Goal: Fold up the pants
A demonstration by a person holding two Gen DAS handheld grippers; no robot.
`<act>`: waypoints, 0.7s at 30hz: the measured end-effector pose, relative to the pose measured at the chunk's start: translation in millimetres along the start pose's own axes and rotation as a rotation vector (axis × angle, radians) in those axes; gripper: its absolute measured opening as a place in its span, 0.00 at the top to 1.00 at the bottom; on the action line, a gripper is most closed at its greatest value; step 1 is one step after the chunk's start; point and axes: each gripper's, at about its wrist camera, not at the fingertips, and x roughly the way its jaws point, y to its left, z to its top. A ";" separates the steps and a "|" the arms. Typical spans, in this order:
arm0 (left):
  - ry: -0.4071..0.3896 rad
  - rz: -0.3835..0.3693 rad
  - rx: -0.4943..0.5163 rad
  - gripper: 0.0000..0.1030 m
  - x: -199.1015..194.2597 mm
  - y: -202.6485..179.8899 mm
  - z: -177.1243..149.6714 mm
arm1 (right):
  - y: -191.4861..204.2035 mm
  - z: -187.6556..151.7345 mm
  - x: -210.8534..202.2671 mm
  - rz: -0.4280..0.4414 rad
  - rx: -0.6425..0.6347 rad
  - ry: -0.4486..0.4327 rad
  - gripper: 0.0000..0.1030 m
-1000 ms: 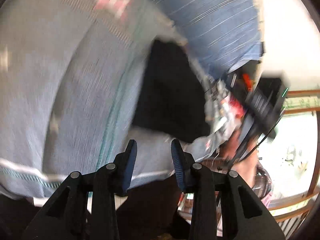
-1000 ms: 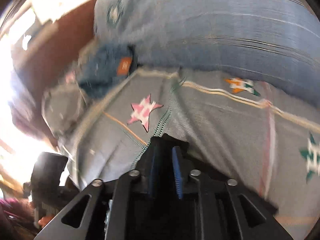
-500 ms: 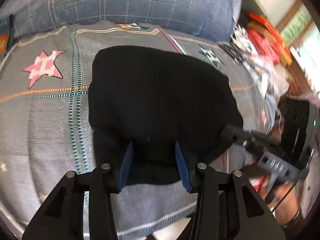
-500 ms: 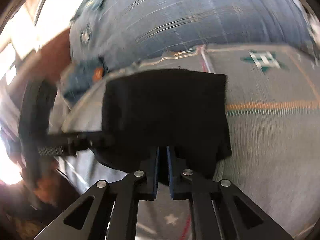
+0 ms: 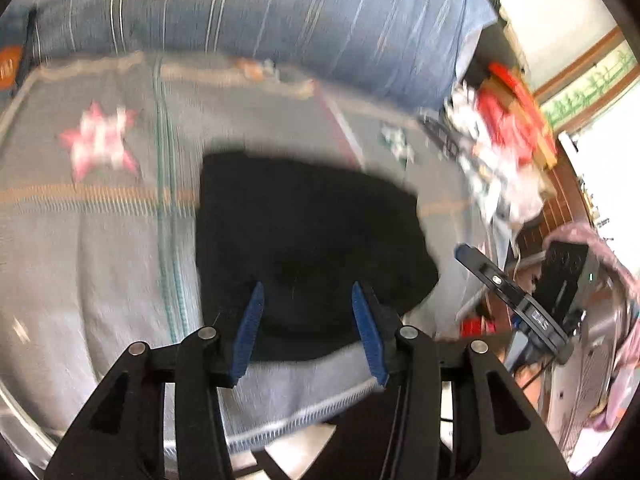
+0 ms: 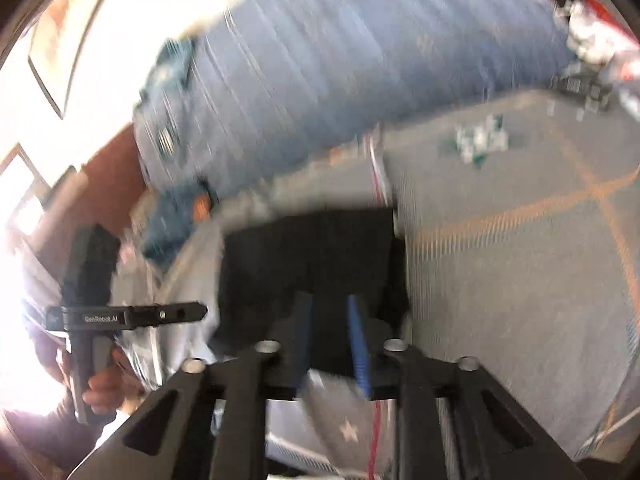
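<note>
In the left wrist view, bare grey woven blanket with a pink star [image 5: 100, 200] fills the left of the frame, open room up to the blue striped cushion [image 5: 280, 20] along the top. The black folded pants [image 5: 308, 232] lie flat at centre, a squat bundle, long axis running left to right, near edge close to the bed's front edge. The left gripper [image 5: 306, 320] hovers over that edge, fingers opening, nothing pinched. At right, clutter crowds the blanket's edge. In the right wrist view, the right gripper [image 6: 330, 332] fingers, narrowly apart and opening, hold nothing.

Black pants [image 5: 304, 232] on grey star-patterned blanket [image 5: 100, 240]
</note>
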 end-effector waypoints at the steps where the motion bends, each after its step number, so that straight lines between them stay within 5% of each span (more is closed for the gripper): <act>1: -0.018 0.015 0.003 0.51 0.6 -2.9 10.0 | 0.9 5.3 -4.8 -0.002 0.011 -0.038 0.63; 5: -0.023 0.093 -0.025 0.50 32.2 6.7 38.4 | 1.6 21.8 12.7 0.001 0.027 -0.092 0.63; 8: -0.007 0.178 -0.033 0.45 65.7 20.6 40.3 | -3.2 13.8 56.8 -0.062 -0.011 -0.025 0.64; 9: -0.024 0.205 -0.008 0.38 73.3 22.1 39.4 | -8.2 8.8 74.5 -0.106 -0.027 0.026 0.68; 10: -0.046 0.247 0.020 0.22 75.5 20.4 37.7 | -11.4 5.8 83.4 -0.117 -0.029 0.030 0.68; 11: -0.032 0.284 0.018 0.19 76.0 22.9 36.2 | -14.4 4.3 82.3 -0.102 -0.023 -0.018 0.69; 15: -0.007 0.103 -0.144 0.21 52.2 53.5 37.6 | -14.8 14.8 56.8 -0.061 0.037 -0.029 0.63; 17: -0.041 0.073 -0.195 0.21 35.0 69.5 35.4 | -23.2 16.2 36.7 -0.020 0.088 -0.049 0.51; 18: -0.039 0.055 -0.221 0.21 29.1 78.3 31.0 | -30.7 13.3 30.0 0.006 0.131 -0.035 0.36; 21: 0.027 -0.055 -0.308 0.21 35.3 96.9 13.1 | -45.4 -1.5 26.2 0.049 0.206 0.007 0.33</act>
